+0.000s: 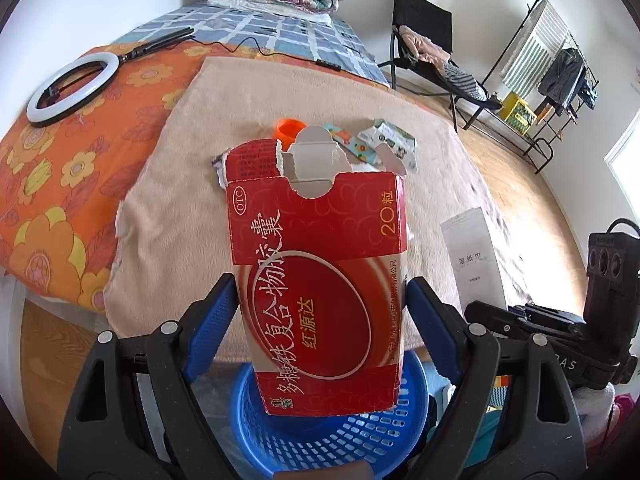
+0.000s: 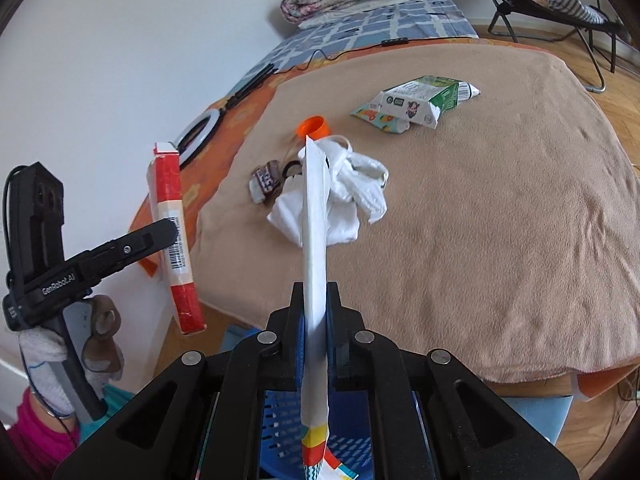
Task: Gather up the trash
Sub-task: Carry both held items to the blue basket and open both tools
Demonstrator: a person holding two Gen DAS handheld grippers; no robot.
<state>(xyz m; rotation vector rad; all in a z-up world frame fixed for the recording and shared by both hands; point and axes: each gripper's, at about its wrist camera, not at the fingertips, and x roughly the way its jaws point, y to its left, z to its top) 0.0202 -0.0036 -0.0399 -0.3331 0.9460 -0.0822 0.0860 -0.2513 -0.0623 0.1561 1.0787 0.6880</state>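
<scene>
Low centre of the left wrist view: the left gripper (image 1: 320, 312) has its jaws set wide, both blue pads against the sides of a red medicine carton (image 1: 316, 276), torn open at the top. The carton hides much of the trash pile behind it; only an orange cap (image 1: 289, 127) and the edges of wrappers show above its rim. Under it sits a blue basket (image 1: 328, 432), its lower rim cut off by the frame and the gripper body.

Right wrist view, low centre: the right gripper (image 2: 315, 332) is nearly closed, pinching a flat white wet-wipe packet (image 2: 314, 240) seen edge-on; its coloured lower end hangs over the blue basket (image 2: 280, 420), mostly hidden by the gripper.

On the tan blanket (image 2: 480, 240), mid frame: a crumpled white plastic bag (image 2: 352, 188), a small dark candy wrapper (image 2: 265, 179), and further up a green-and-white pack (image 2: 430, 96) lying on a patterned wrapper (image 2: 370, 115). Print too small to read.

Right half of the blanket is open. Its near edge drops off just above the basket. Left edge of frame: a gloved hand (image 2: 68, 360) holds the left gripper.
</scene>
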